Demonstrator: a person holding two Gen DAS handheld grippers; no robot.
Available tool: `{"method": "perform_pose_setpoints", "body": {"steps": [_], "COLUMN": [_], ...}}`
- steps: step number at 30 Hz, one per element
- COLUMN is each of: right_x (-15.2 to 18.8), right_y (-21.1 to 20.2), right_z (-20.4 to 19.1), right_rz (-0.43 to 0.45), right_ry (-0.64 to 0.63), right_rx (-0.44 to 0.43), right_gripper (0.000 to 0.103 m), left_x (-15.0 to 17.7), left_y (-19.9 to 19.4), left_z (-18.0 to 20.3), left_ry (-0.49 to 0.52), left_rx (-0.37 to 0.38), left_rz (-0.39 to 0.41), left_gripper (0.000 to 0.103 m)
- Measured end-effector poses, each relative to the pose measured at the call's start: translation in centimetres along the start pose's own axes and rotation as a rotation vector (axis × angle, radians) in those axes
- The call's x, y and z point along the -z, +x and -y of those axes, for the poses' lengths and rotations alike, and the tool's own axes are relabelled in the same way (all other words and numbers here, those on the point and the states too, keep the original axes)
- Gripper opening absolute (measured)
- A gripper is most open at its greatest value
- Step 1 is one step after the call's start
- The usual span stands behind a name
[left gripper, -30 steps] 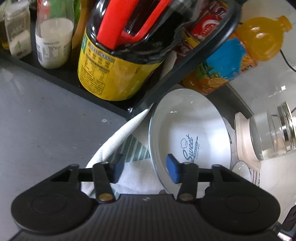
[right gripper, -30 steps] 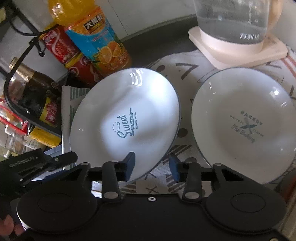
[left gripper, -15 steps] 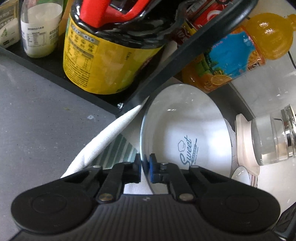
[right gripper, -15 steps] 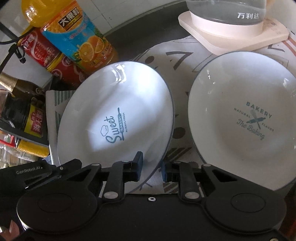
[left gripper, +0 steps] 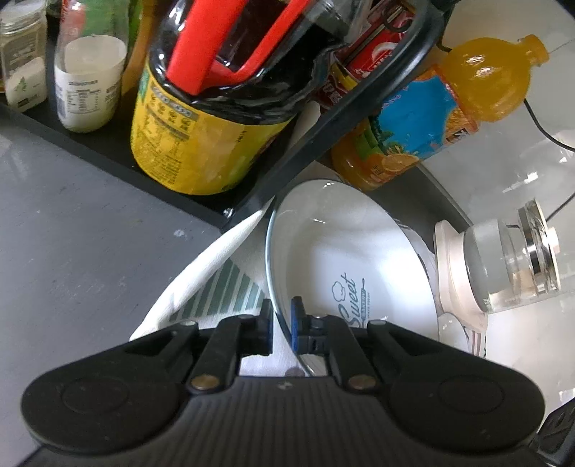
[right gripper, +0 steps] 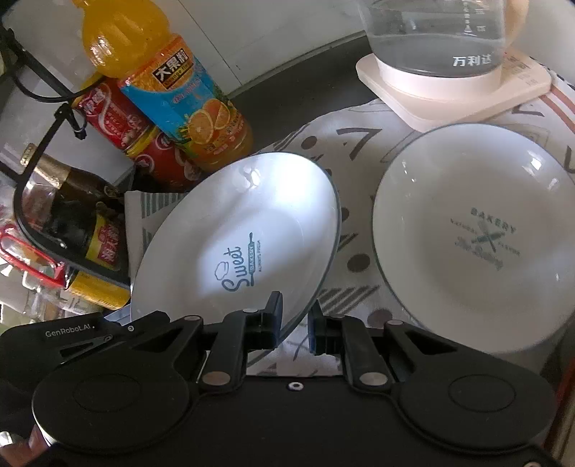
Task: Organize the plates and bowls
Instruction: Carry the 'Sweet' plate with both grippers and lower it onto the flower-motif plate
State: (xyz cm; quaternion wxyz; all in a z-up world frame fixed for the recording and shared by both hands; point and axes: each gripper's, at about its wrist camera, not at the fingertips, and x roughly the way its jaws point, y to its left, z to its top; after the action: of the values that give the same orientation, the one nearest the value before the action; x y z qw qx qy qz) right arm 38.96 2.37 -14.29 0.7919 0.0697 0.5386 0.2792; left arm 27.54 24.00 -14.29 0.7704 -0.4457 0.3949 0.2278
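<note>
A white plate printed "Sweet" lies tilted on a patterned cloth, its left side raised. My left gripper is shut on that plate's left rim, one blue pad on each face. In the right wrist view the same plate has its near right rim between the pads of my right gripper. These jaws are closing, and a thin strip of cloth still shows beside the right pad. A second white plate printed "Bakery" rests flat on the cloth to the right.
A black wire rack with a yellow-labelled bottle and jars stands just left of the plates. An orange juice bottle and red cans stand behind. A glass kettle on a cream base sits behind the Bakery plate.
My left jaws went from wide apart to shut on the Sweet plate's rim. My right jaws narrowed around its near rim. The plate's left side has tipped up.
</note>
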Motion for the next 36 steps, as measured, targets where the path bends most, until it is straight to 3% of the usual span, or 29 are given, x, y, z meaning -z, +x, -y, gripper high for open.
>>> {"method": "perform_pose_setpoints", "body": {"steps": [19,36], "right_x": [5.4,10.8], "right_y": [-5.8,-8.7], "right_z": [-0.5,-1.2], "right_rz": [0.079,0.102], "right_ry": [-0.01,-0.029], "right_rx": [-0.017,-0.014], "right_gripper": [0.014,0.014], "left_x": [4.0,7.9], "left_y": [-5.9,-9.3], "left_z": [-1.3,-4.1], "left_ry": [0.079,0.109], "left_rx": [0.039,0.044], "left_rz": [0.015,-0.009], "left_gripper": [0.007,0.008]}}
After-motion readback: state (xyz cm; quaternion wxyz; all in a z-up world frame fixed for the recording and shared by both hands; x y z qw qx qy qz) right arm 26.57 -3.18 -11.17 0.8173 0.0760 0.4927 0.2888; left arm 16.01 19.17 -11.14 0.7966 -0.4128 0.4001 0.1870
